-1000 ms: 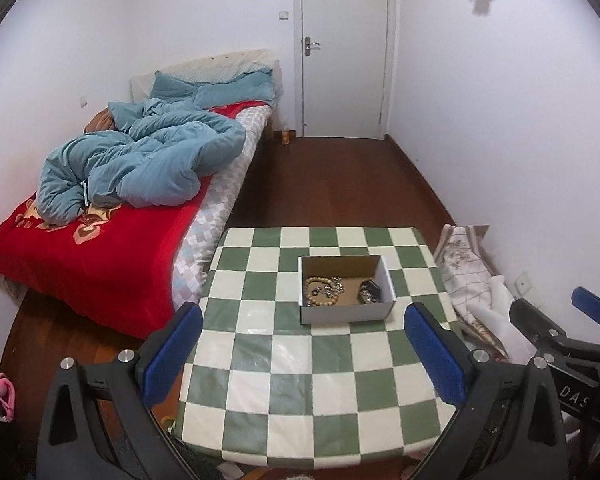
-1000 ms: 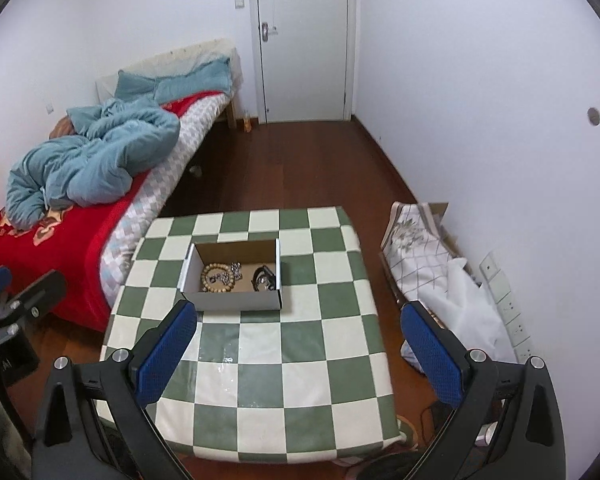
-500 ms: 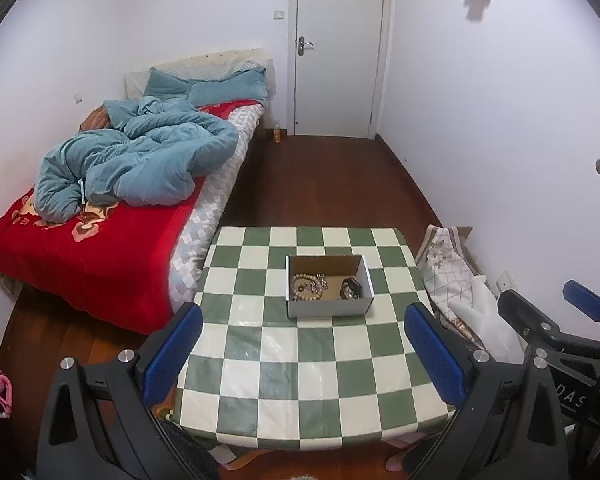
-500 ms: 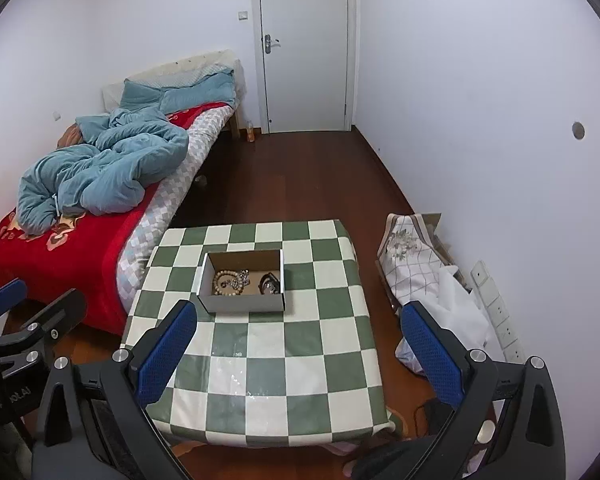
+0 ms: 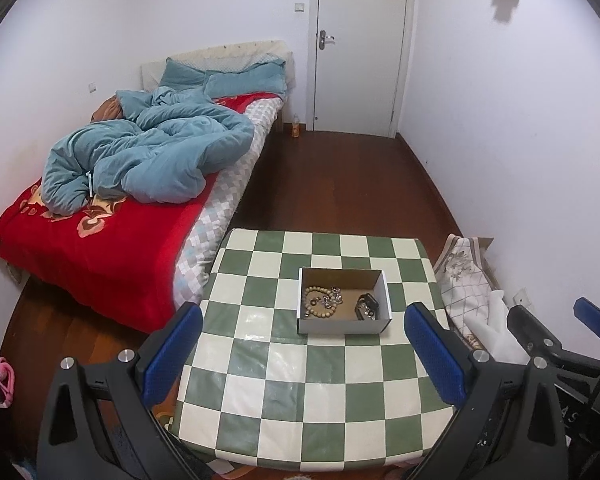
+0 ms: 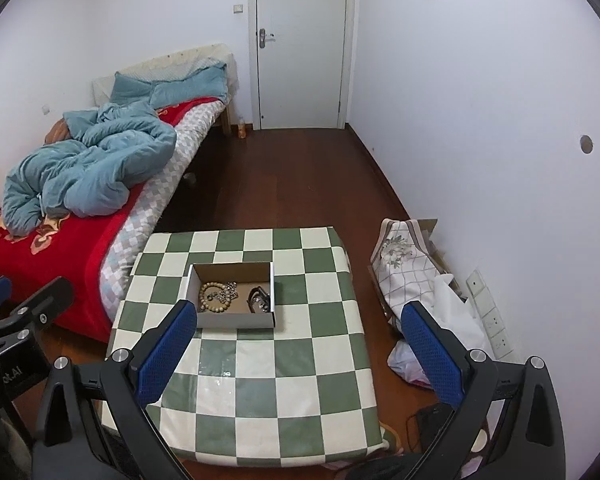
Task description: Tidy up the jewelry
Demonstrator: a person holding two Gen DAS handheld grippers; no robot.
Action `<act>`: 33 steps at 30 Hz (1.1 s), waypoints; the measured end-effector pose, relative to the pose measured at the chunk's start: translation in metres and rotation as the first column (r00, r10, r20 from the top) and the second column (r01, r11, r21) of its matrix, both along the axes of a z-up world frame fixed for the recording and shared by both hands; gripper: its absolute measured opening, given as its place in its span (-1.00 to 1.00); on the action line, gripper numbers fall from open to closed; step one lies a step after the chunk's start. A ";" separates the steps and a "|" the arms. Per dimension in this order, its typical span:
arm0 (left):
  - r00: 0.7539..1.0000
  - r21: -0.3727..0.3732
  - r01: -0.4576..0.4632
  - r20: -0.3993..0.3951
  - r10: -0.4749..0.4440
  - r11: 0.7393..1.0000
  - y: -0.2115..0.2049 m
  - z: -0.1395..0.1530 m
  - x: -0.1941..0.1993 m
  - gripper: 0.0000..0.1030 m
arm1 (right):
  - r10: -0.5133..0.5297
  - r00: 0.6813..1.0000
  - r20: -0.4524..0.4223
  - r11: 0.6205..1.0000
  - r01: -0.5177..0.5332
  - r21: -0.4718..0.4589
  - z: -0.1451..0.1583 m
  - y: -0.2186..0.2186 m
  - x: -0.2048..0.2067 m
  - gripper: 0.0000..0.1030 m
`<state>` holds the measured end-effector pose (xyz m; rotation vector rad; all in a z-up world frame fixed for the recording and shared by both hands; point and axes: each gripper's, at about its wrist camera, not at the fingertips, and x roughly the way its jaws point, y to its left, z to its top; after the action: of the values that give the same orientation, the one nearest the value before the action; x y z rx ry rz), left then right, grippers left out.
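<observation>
Left wrist view: white letters on the black body of the right gripper (image 5: 592,316), at the lower right edge, are cut off and only partly legible, reading roughly "AS". An open cardboard box (image 5: 343,322) sits on a table (image 5: 312,392) covered in a green-and-white checked cloth, toward its far half. Inside the box, a loop of tan wooden beads (image 5: 315,303) lies at the left, a silver metal piece (image 5: 333,298) touching it, and a dark bracelet-like item (image 5: 367,306) rests at the right. The left gripper (image 5: 302,354) is held high above the near part of the table, its blue-padded fingers (image 5: 172,354) spread wide and empty, the box showing between them farther off. A bed (image 5: 100,240) with a red blanket and a rumpled blue duvet (image 5: 148,160) stands left of the table; a white door (image 5: 362,44) closes the far wall.

Right wrist view: the left gripper's body at the lower left edge carries white lettering seen upside down and too clipped to read. The same box (image 6: 236,319) holds the beads (image 6: 216,298), the silver piece (image 6: 229,289) and the dark item (image 6: 259,300). The right gripper (image 6: 300,350) hangs above the table (image 6: 268,380), fingers (image 6: 430,354) wide apart and holding nothing; its left finger overlaps the box's near left corner in the picture. A patterned cloth bundle (image 6: 404,264) leans by the right wall.
</observation>
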<state>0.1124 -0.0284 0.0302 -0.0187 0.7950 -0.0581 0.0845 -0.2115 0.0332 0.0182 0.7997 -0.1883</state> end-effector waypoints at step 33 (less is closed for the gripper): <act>0.999 0.026 -0.019 -0.040 0.020 0.999 0.005 -0.007 0.018 1.00 | 0.035 0.998 -0.051 0.999 -0.035 -0.005 -0.007 0.006 0.031 1.00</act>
<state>0.1301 -0.0238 0.0230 -0.0031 0.8352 -0.0288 0.1153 -0.2053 0.0260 -0.0060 0.8493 -0.1584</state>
